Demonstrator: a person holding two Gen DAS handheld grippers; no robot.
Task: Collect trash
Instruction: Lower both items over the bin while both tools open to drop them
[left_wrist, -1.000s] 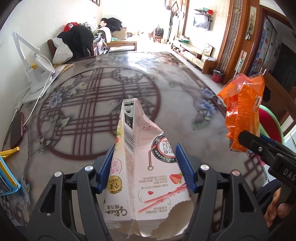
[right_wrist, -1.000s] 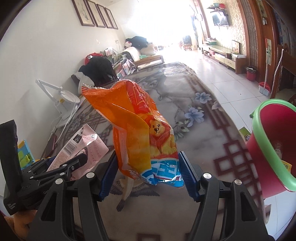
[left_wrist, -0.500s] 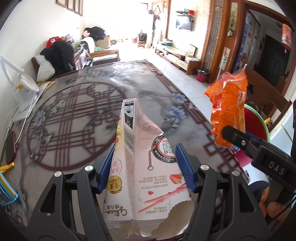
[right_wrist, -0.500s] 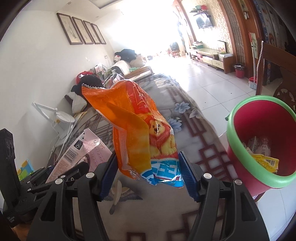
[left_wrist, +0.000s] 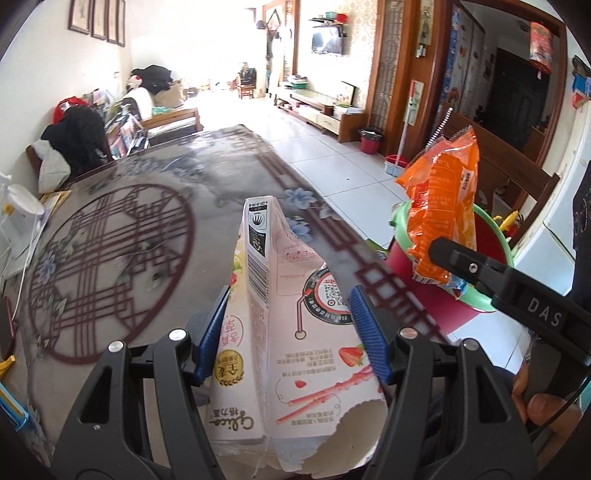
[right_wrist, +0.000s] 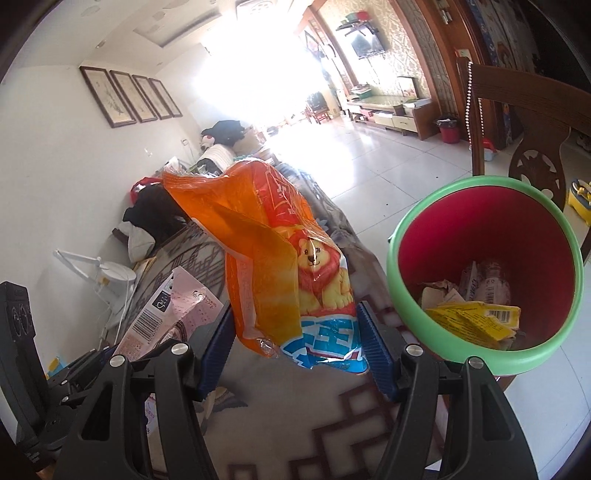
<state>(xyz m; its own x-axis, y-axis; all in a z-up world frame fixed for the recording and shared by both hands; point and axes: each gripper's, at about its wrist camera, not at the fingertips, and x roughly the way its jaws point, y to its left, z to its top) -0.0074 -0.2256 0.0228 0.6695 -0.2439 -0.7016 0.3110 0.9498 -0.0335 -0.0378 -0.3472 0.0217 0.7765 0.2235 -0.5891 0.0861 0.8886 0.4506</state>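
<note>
Now your right gripper (right_wrist: 295, 354), clamped on the orange snack bag (right_wrist: 273, 266), sits nearer the red bin (right_wrist: 406, 299); your left gripper (left_wrist: 291, 336), clamping the pink carton (left_wrist: 288, 314), trails farther from it.

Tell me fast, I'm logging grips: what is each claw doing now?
Left claw: closed on the torn pink cardboard snack box.
Right claw: closed on the crinkled orange plastic snack bag.
</note>
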